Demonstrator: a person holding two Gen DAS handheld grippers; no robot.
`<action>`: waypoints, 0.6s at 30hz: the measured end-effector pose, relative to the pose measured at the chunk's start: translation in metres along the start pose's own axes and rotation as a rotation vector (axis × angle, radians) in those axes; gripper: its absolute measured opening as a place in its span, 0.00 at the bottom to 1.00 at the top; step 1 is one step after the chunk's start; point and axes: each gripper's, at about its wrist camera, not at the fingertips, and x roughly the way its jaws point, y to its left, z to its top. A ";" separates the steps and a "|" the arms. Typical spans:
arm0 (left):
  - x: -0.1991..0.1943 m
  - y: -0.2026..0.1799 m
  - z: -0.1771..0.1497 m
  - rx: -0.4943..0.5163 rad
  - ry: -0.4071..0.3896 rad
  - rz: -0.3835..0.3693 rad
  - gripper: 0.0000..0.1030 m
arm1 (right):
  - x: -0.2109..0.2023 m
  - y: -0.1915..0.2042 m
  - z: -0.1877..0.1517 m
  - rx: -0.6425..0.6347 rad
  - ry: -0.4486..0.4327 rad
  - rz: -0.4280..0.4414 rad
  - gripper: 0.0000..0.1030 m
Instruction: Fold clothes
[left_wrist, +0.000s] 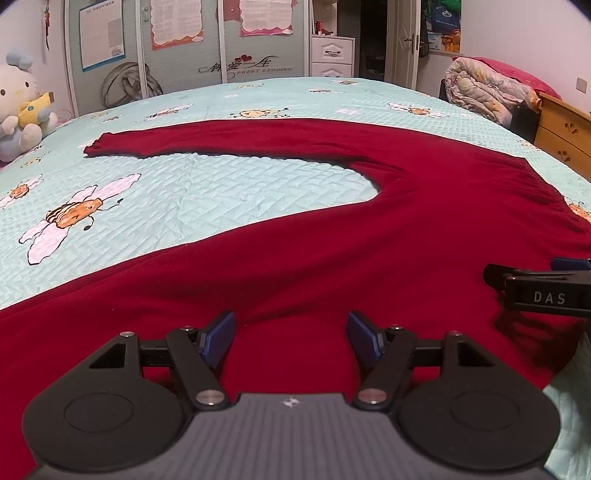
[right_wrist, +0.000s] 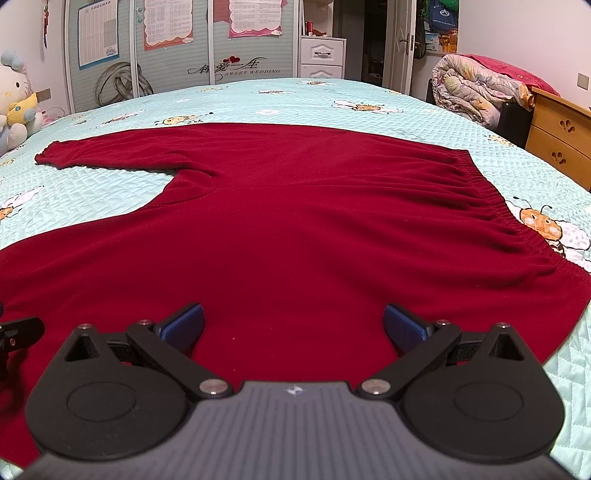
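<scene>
Dark red trousers (left_wrist: 369, 240) (right_wrist: 295, 221) lie spread flat on the bed. Their gathered elastic waistband (right_wrist: 491, 199) is at the right. One leg (left_wrist: 221, 140) runs to the far left, and the other leg lies under both grippers along the near edge. My left gripper (left_wrist: 291, 328) hovers just over the near leg, open, with only flat cloth below its blue pads. My right gripper (right_wrist: 293, 321) is open too, close above the seat of the trousers. One black finger (left_wrist: 543, 295) of the right gripper shows at the right edge of the left wrist view.
The mint quilted bedspread (left_wrist: 184, 192) with bee prints covers the bed. A plush toy (left_wrist: 18, 107) sits at the far left. A rolled quilt (left_wrist: 480, 92) and a wooden nightstand (left_wrist: 561, 133) stand at the right. A wardrobe (left_wrist: 184, 55) lines the back wall.
</scene>
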 end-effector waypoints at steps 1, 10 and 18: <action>0.000 0.000 0.000 0.000 -0.002 -0.001 0.69 | 0.000 0.000 0.000 0.000 0.000 0.000 0.99; 0.000 0.000 0.000 -0.002 -0.004 -0.005 0.70 | 0.000 -0.001 0.000 0.000 0.000 0.000 0.99; 0.000 0.002 0.001 0.010 0.009 -0.020 0.70 | 0.000 0.000 0.000 0.000 0.000 0.000 0.99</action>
